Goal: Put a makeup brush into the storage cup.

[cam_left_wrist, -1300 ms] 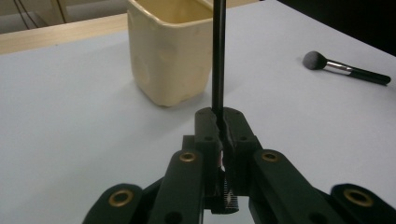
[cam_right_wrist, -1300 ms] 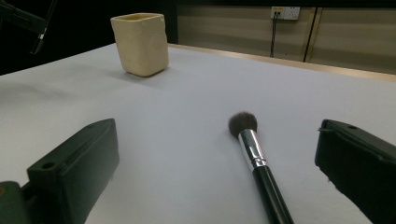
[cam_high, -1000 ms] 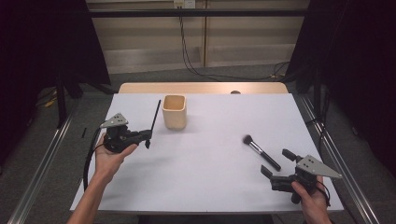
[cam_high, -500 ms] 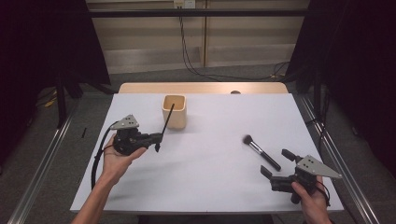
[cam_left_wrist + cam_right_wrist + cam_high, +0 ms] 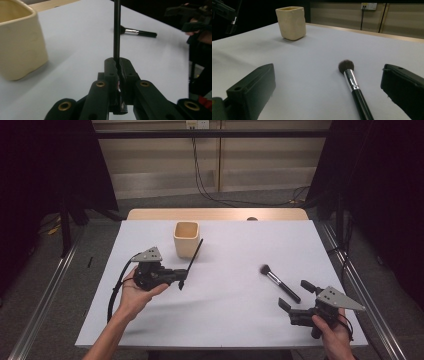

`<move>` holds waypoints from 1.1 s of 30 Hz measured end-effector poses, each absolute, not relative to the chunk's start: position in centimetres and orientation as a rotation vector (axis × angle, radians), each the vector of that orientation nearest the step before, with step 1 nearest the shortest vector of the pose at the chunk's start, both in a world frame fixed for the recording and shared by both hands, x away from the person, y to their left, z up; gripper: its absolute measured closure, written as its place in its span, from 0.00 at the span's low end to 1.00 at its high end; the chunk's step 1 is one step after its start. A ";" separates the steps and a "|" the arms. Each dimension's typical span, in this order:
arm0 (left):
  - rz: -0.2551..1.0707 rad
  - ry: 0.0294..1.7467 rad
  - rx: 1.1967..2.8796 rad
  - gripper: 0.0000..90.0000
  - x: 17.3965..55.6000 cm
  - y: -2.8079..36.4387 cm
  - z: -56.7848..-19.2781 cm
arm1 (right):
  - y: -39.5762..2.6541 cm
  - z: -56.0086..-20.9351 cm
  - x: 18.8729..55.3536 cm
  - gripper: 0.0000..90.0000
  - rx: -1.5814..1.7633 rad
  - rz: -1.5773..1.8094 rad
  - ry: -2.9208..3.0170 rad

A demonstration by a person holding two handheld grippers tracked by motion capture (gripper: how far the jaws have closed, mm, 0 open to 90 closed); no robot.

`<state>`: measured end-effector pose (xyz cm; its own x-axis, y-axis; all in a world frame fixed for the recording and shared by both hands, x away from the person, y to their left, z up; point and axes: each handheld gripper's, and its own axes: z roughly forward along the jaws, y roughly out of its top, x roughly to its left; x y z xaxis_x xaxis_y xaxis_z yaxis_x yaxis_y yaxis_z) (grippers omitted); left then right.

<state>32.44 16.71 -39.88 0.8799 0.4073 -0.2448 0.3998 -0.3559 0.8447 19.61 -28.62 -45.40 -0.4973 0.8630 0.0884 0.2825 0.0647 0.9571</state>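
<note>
White table (image 5: 220, 320): one cup (image 5: 186, 239), two brushes (left tool (image 5: 182, 281) pinching one (image 5: 193, 257), right tool (image 5: 295, 296) spread)

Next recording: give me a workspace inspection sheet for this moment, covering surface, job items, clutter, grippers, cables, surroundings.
Surface: white table, wooden strip along the far edge.
Job's things: thin black stick held tilted beside the cream cup; makeup brush lying flat at right.
Clutter: nothing seen.
Grippers: left gripper shut on the stick; right gripper open, jaws either side of the brush's line, not touching it.
Cables: black cable loops from the left gripper; wall cables hang behind.
Surroundings: dark curtains, floor rails.
</note>
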 end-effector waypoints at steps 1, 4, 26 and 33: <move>0.006 0.582 1.986 0.95 32.4 16.4 -39.9 | -28.6 -45.4 19.6 0.00 1.137 1.452 1.832; -0.007 0.561 2.002 0.95 32.2 15.5 -39.8 | -28.6 -45.4 19.6 0.00 1.134 1.459 1.830; -0.109 0.426 2.103 0.95 31.0 11.0 -38.9 | -28.5 -45.4 19.5 0.00 1.120 1.460 1.839; -0.157 0.367 2.162 0.95 30.7 9.3 -38.6 | -28.5 -45.4 19.5 0.00 1.119 1.462 1.840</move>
